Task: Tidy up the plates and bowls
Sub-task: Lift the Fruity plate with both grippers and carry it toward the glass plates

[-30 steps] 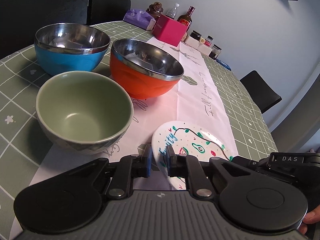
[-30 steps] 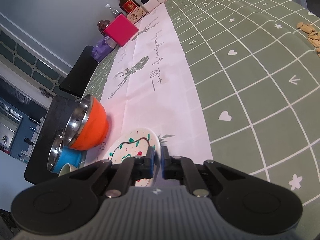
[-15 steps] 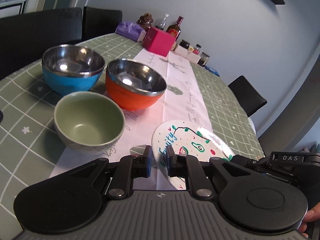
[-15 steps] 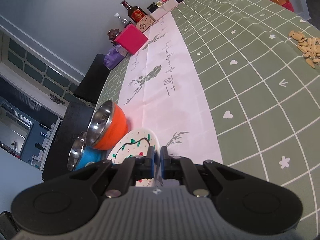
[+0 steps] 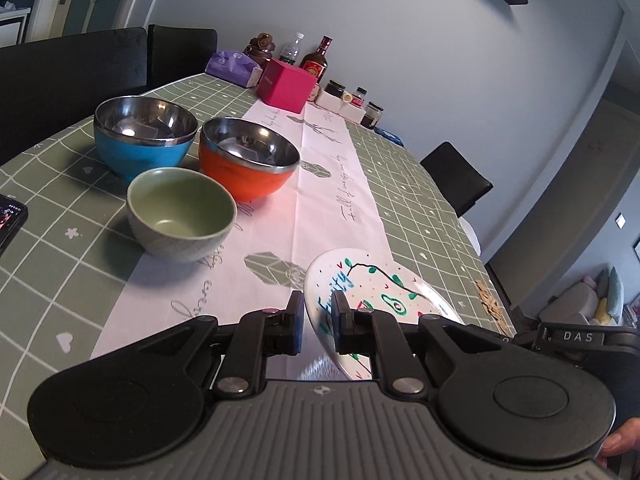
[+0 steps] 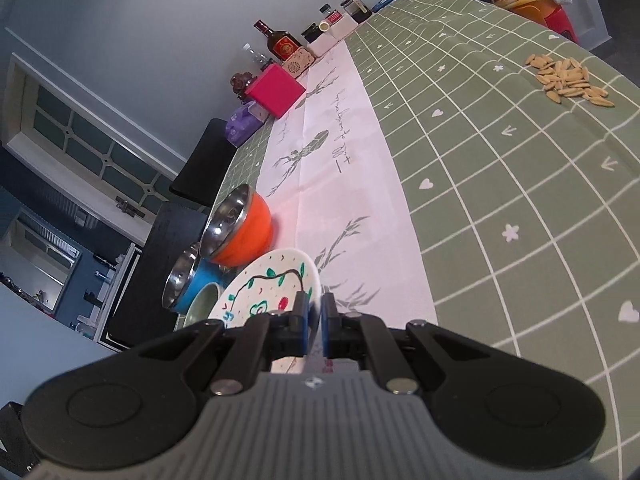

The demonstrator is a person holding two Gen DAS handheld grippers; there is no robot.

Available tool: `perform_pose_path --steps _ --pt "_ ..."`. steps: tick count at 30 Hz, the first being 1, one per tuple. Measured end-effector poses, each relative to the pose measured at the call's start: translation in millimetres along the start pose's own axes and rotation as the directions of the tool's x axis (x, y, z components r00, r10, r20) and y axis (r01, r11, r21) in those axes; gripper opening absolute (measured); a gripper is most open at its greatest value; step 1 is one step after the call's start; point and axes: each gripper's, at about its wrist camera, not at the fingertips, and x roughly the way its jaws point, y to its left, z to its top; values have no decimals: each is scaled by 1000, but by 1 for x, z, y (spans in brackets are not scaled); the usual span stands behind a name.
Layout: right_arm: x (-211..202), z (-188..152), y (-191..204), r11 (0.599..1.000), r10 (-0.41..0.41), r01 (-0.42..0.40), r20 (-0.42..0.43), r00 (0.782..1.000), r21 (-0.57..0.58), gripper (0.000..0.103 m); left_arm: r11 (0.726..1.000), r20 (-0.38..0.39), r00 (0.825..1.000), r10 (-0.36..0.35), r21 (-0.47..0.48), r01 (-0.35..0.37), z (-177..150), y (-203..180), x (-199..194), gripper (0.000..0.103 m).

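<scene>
Two grippers holding one painted plate (image 5: 376, 284) above the bench (image 5: 420, 200).
Left gripper (image 5: 316, 316) and right gripper (image 6: 314, 316) fingers are each pinching its rim.

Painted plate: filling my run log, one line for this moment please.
painted plate | left gripper: shut on rim | right gripper: shut on opposite rim | off table | bowls untouched

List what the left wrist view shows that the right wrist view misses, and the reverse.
Only the left wrist view: a phone at the table edge, and the green bowl's whole inside.

Only the right wrist view: scattered seeds on the tablecloth and a red container beyond them.

Both: the painted plate pinched at opposite rims by the left tongs and right tongs, the orange bowl, the blue bowl.
</scene>
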Motion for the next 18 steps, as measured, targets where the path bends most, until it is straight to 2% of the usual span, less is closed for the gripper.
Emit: perform_pose_path --steps 10,18 --pt "-18 -39 -18 999 -42 42 -25 999 3 4 1000 -69 998 -6 26 8 -38 4 -13 15" --pt "-18 -46 -20 996 -85 84 -29 996 -41 4 999 -92 996 -3 48 8 -49 4 -12 15"
